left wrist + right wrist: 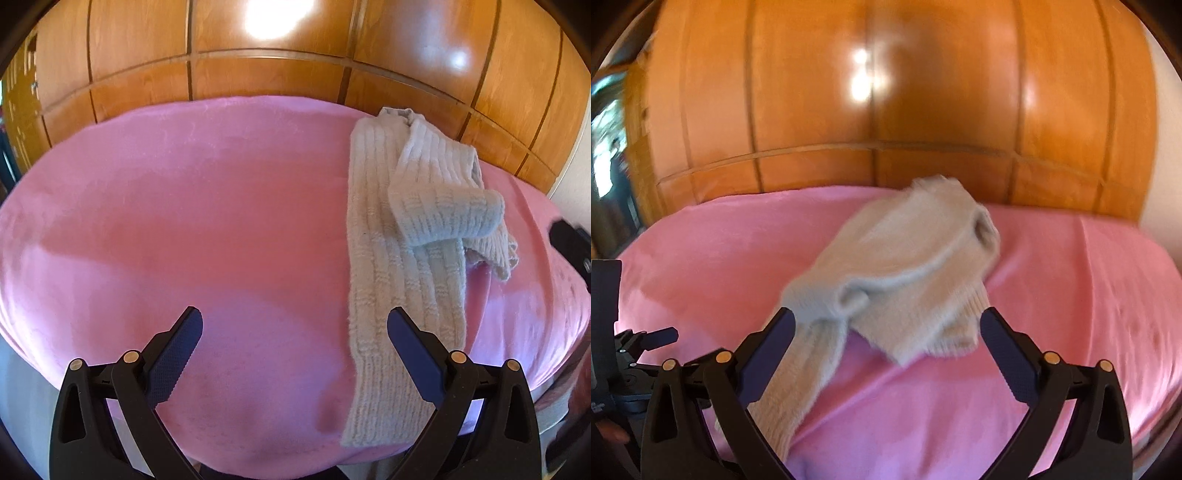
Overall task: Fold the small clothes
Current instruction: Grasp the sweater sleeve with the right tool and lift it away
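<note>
Bright glare blooms on the wardrobe point(277, 22) at top; my right view is motion-blurred, edges bowed and dark.

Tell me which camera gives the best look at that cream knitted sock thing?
The left wrist view: the knitted sock is sharp there, showing its ribbing, full length and one end folded back on the pink blanket. The right wrist view shows it closer but blurred, partly behind the right gripper.

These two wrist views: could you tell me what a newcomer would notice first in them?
First comes the cream knitted sock pair, lying right of centre on the pink blanket, one sock stretched long and the other doubled over its far half. Behind the bed runs a glossy wooden wardrobe. Both the left gripper and the right gripper are open and empty.
</note>
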The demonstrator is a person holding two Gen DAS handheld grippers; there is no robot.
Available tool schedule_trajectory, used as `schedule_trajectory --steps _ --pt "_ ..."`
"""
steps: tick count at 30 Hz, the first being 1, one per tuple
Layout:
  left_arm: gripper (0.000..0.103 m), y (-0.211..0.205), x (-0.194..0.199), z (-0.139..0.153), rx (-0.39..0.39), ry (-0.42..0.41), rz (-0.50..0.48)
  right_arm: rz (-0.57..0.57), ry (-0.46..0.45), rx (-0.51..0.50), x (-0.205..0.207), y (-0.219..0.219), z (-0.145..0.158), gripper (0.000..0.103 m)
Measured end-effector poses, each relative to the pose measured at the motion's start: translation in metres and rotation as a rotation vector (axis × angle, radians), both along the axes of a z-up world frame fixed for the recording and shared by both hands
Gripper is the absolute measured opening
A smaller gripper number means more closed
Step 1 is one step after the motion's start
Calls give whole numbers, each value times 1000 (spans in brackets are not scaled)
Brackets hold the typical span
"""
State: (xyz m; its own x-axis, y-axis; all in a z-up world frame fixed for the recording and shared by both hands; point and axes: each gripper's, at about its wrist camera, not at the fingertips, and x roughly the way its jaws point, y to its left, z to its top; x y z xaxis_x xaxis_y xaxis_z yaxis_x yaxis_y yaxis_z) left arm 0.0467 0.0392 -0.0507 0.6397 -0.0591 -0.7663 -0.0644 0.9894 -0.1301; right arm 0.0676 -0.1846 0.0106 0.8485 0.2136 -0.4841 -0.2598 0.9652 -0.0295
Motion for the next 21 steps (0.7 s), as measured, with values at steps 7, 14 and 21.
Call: schedule_trajectory --steps 7,14,21 --pt "97 -12 -2 -6 -66 -5 -141 168 -12 -421 51 76 -41 53" --pt "77 -47 6 -29 -21 55 -309 108 28 -301 81 20 -10 14" --pt "29 -58 10 -31 -23 41 -384 -295 -4 -80 119 -142 50 14"
